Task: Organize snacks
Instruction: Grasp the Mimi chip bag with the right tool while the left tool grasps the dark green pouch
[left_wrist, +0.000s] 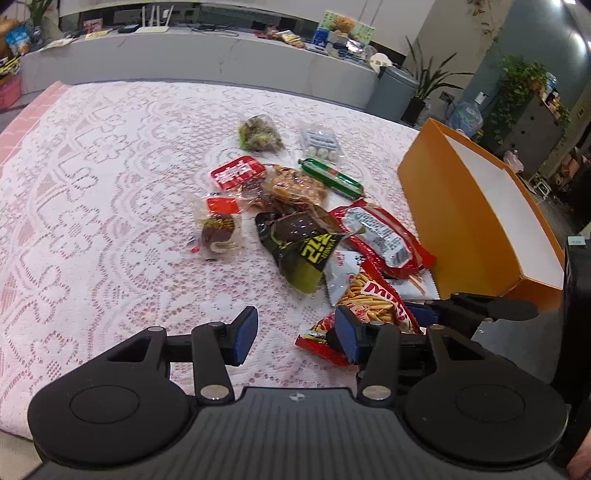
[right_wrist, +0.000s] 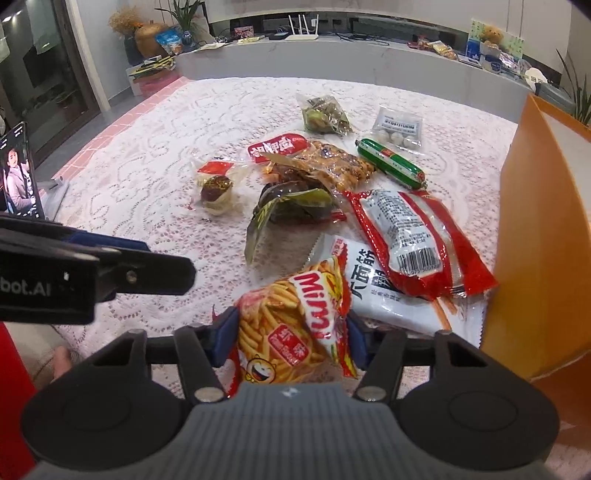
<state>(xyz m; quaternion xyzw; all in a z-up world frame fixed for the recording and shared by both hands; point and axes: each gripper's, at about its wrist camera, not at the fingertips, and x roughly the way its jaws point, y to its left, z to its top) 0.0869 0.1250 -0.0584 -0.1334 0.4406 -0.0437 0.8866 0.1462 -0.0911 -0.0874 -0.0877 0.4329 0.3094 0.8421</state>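
**Ana:** Mimi fries packet (right_wrist: 295, 325) sits near the table's near edge, just beside the orange box (right_wrist: 543, 236), and the right gripper (right_wrist: 291, 332) has its blue pads closed on both sides of it.

**Ben:** And the left gripper (left_wrist: 295, 332)?

**Ana:** Spread wide, holding nothing, hovering over the lace tablecloth (left_wrist: 110, 184).

**Ben:** How should the lift go?

**Ana:** I'd raise the packet straight up so it clears the white gluten-snack packet (right_wrist: 388, 295) touching it, then carry it over the box wall without squeezing harder; the fries inside would likely crush.
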